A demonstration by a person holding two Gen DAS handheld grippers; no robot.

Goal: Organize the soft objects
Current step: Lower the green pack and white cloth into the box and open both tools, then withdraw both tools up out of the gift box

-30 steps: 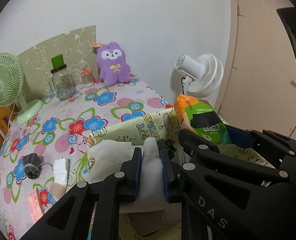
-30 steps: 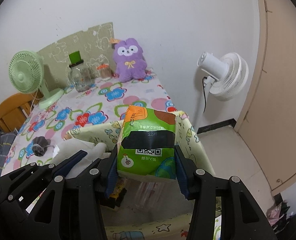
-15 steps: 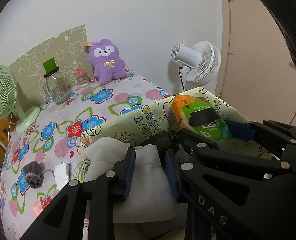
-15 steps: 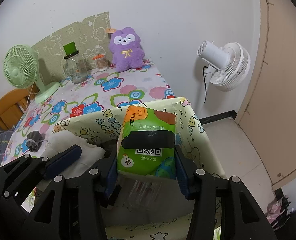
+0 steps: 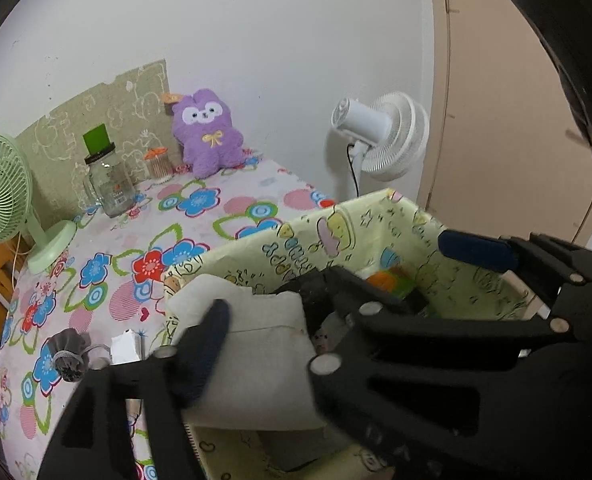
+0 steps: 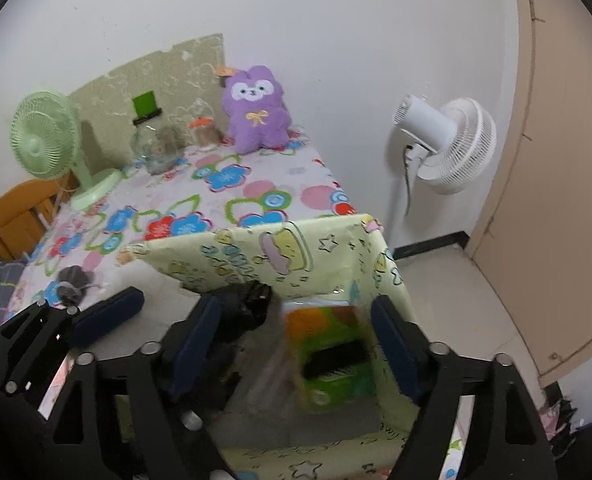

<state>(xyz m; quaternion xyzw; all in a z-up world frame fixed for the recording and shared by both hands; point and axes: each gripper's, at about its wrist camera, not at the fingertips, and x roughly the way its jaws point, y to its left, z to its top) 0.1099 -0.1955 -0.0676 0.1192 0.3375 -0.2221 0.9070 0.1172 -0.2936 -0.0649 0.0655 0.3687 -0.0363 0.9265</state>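
Observation:
A pale yellow cartoon-print fabric box stands open at the table's near edge. My left gripper is open around a white soft pillow that rests on the box's left rim. My right gripper is open above the box. A green and orange soft pack lies blurred inside the box between its fingers, and shows in the left wrist view. A purple plush toy sits against the far wall.
On the flowered tablecloth stand a green desk fan, a glass jar and a small orange-lidded jar. A grey pouch and a small white packet lie left of the box. A white floor fan stands right.
Both grippers opened. The green and orange pack dropped from the right gripper into the box. The left gripper let go of the white pillow, which spread wide on the box rim.

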